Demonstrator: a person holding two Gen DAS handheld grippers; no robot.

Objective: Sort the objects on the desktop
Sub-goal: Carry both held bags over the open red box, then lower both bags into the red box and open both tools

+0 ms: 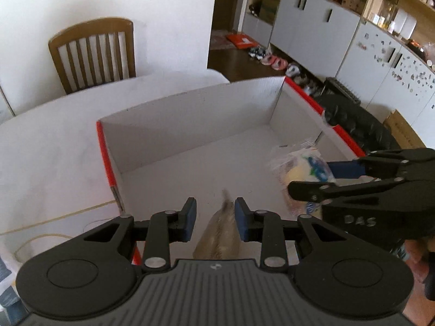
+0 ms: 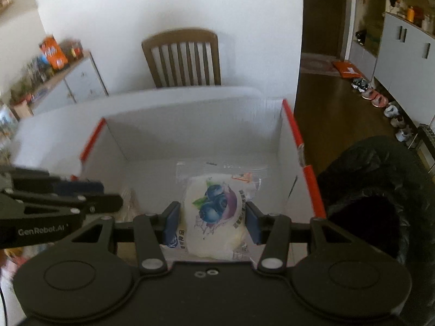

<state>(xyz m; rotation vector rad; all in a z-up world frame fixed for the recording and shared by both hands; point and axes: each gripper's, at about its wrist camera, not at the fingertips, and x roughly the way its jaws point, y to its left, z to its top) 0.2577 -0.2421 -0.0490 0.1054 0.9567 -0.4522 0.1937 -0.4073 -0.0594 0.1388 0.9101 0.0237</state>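
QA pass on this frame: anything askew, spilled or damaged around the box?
Nothing stands out. The white box sits upright and looks intact. The right gripper holds a sealed blueberry bun packet over it, and the left gripper holds a blurred brownish packet. No spill is visible.

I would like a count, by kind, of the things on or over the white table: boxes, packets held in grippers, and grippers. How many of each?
Boxes: 1, the open white cardboard box with red edges.
Snack packets: 2, the clear blueberry bun packet and a blurred brownish packet.
Grippers: 2, the left gripper and the right gripper.
Total: 5.
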